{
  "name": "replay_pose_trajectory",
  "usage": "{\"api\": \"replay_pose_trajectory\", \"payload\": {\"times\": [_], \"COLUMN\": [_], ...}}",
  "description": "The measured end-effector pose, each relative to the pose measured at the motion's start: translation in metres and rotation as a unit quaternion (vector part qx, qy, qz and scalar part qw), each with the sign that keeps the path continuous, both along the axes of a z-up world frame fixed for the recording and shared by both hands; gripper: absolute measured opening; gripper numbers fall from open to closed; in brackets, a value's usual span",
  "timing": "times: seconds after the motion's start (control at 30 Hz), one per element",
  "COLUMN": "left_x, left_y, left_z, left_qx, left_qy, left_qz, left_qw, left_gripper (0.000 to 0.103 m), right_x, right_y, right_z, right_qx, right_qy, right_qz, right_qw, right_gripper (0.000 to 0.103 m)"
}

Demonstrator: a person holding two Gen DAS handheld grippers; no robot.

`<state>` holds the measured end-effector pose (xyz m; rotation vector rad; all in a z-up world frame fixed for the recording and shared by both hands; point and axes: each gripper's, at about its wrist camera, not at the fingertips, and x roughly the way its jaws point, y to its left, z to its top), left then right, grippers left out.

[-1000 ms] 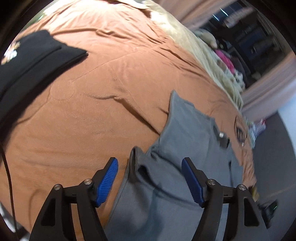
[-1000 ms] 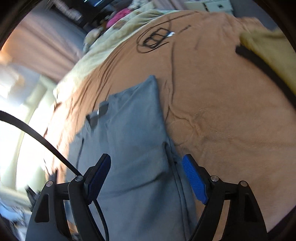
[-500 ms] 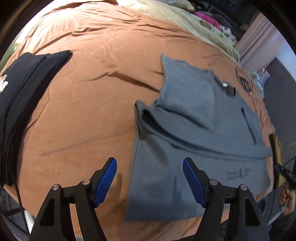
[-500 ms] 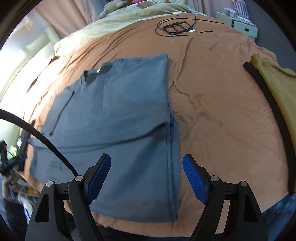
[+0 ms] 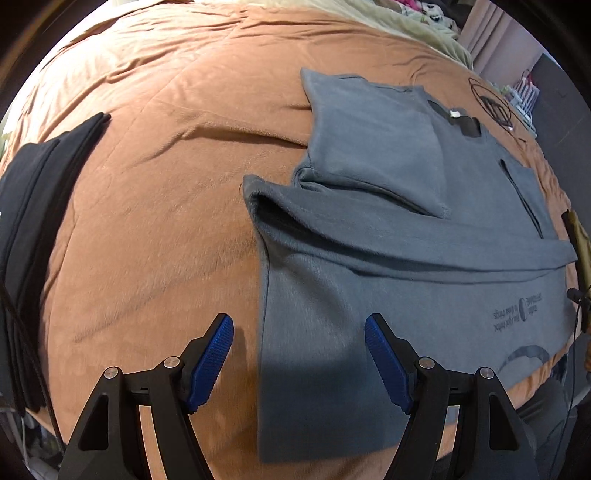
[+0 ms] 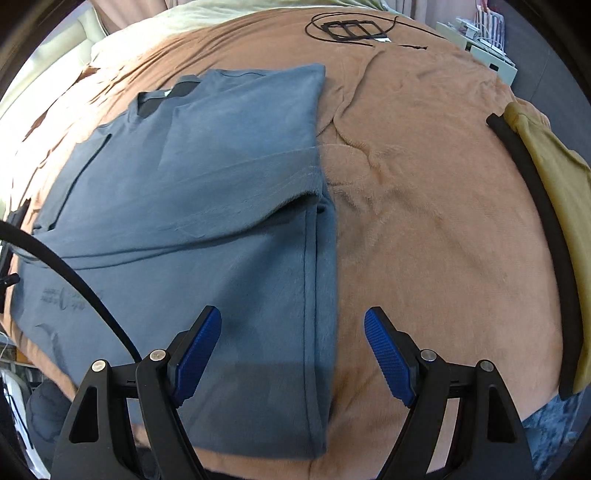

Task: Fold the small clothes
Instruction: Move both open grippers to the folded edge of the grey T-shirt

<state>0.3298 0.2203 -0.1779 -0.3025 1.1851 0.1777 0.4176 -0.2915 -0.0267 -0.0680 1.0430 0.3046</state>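
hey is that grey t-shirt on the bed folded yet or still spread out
Partly folded. The grey t-shirt lies flat on the brown blanket with both sleeves folded inward across the body, but its length is not yet folded.

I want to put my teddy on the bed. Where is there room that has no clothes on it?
Two bare patches of the brown blanket: one between the grey shirt and the black folded clothes, one between the shirt and the yellow garment. It is crowded where the shirt lies and by the black cords at the far end.
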Motion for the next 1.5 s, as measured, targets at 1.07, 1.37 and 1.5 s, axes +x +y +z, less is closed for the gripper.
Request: {"api": "replay_pose_trajectory", "payload": {"times": [1.07, 1.37, 1.5], "left_x": [0.078, 0.038, 0.037], "left_y": [0.062, 0.076, 0.076], "left_z": [0.036, 0.034, 0.025], "left_qx": [0.001, -0.008, 0.004], "left_qy": [-0.082, -0.064, -0.042], "left_qz": [0.019, -0.001, -0.017], "left_qw": [0.9965, 0.9979, 0.9990], "left_gripper": [0.065, 0.065, 0.065], "right_x": [0.093, 0.076, 0.083], "right_y": [-0.004, -0.011, 0.005], "right_z": [-0.001, 0.006, 0.004], "right_qx": [0.049, 0.046, 0.038], "right_qy": [-0.055, -0.056, -0.052], "right_qz": [-0.049, -0.009, 0.014], "right_qw": [0.996, 0.997, 0.998], "right_gripper": [0.063, 0.063, 0.063]}}
